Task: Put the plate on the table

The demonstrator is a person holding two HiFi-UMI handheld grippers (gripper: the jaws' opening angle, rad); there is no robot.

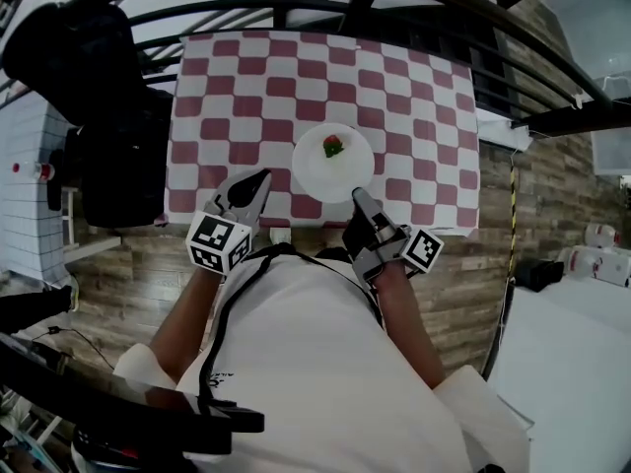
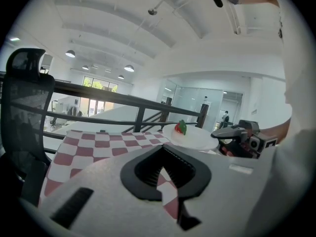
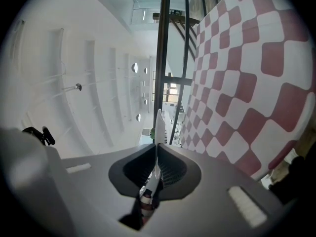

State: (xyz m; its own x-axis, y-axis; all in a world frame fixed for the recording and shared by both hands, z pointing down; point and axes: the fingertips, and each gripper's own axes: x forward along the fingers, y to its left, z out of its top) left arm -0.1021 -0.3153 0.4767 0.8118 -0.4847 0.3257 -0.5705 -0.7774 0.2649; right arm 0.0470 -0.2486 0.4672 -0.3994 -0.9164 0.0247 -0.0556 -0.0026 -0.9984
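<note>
Plate (image 1: 340, 177): white, over the near middle of the checked counter (image 1: 424, 116), close to the near edge; a small red and green piece like a strawberry (image 1: 333, 147) sits on its far part.

Right jaws: the right gripper (image 1: 359, 198) pinches the plate's near right rim. In the right gripper view the rim (image 3: 157, 132) runs edge-on between the two pads, which stand close together on it.

Left jaws: the left gripper (image 1: 258, 183) hovers just beside the plate's left rim, apart from it. Its pads stand a narrow gap apart and only checked cloth shows between them, so it is empty.

Done so far: the plate is already above the cloth and well inside its edges. Seen from the left gripper it lies level with the cloth, on it or barely over it; I cannot tell whether its base touches.

Left to do: as I judge it, very little — settle the base flat if it is not down, let go of the rim, then draw the right gripper back toward the body.

Pose: both forearms reach forward from the person's chest, elbows tucked, and the grippers point away and slightly inward toward the plate. The right one is rolled on its side, so the pads take the rim from above and below.

Risk: a sideways pull on release could drag the plate toward the near edge.
</note>
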